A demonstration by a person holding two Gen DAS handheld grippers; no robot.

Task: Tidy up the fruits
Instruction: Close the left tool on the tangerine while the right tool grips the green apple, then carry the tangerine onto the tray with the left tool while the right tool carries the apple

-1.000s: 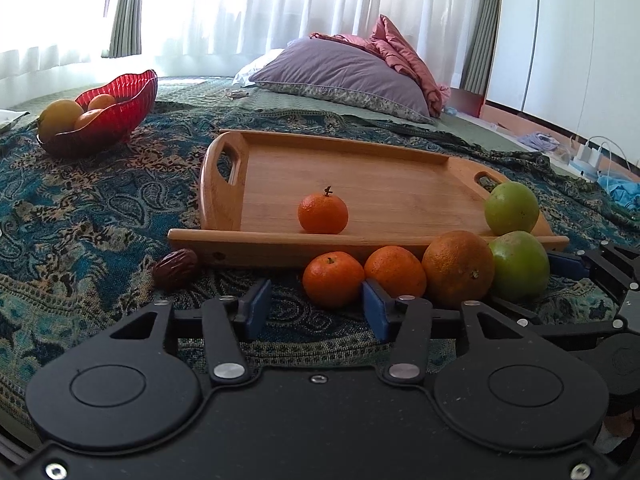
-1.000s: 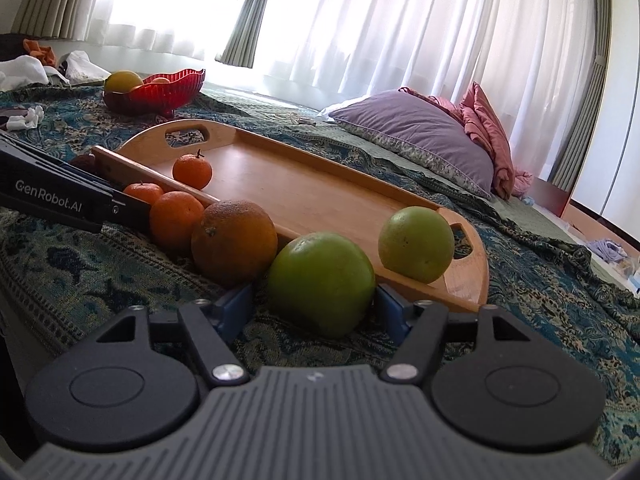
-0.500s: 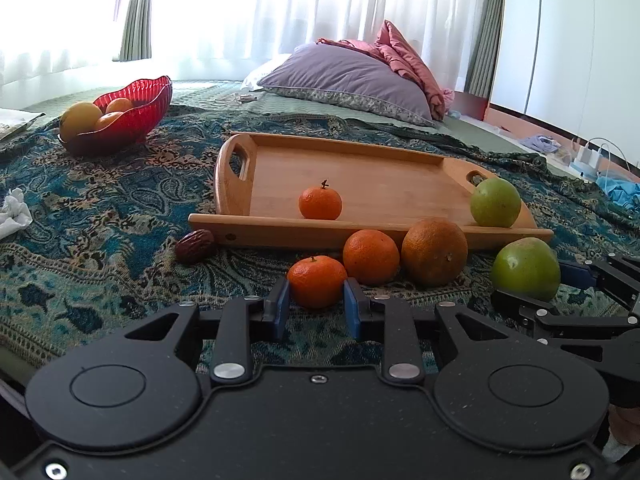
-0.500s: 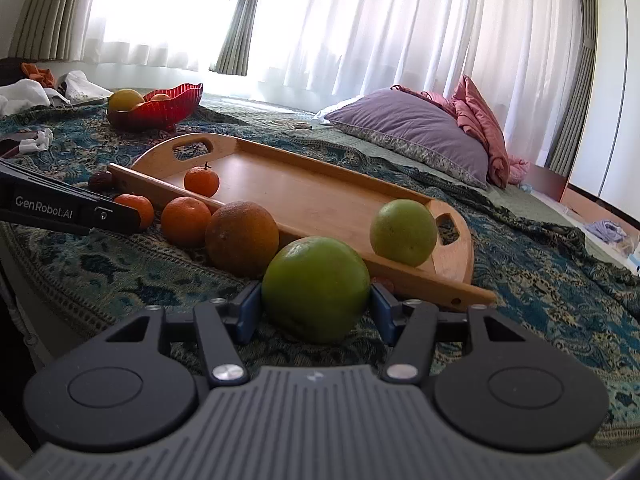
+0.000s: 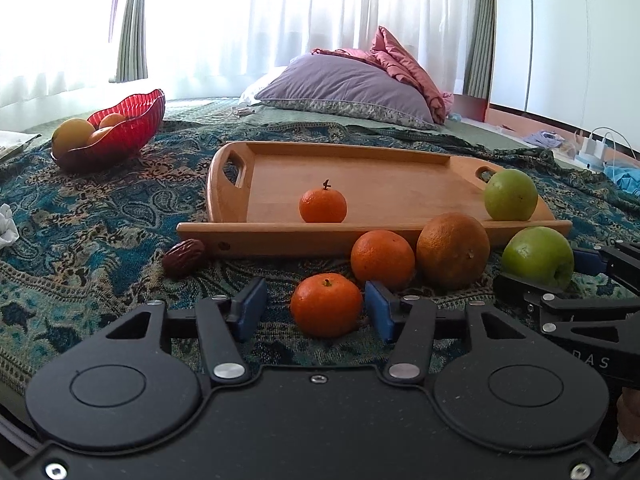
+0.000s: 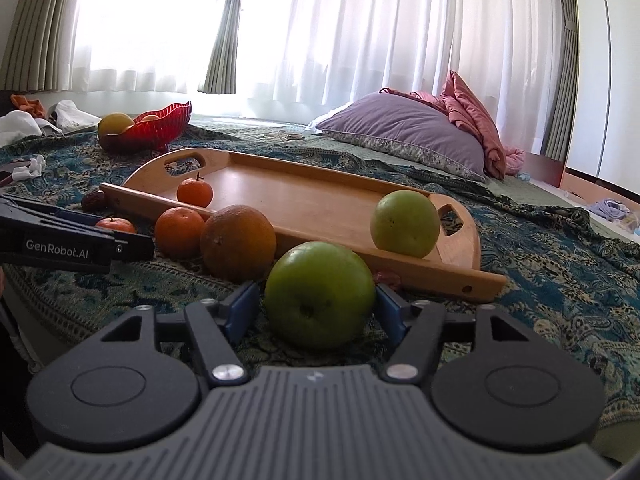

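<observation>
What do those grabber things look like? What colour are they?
The left gripper is black plastic, with two round discs, silver screws and blue fingertip pads. The right gripper looks alike, but its base is ribbed grey. White letters on the left one's side read "GenRobot.AI". No cables or sleeves show.

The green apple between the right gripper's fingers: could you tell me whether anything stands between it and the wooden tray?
Only the tray's own low front rail. The green apple sits on the bedspread just before the wooden tray; the large orange lies to its left, out of the way. The right gripper brackets it, open.
</observation>
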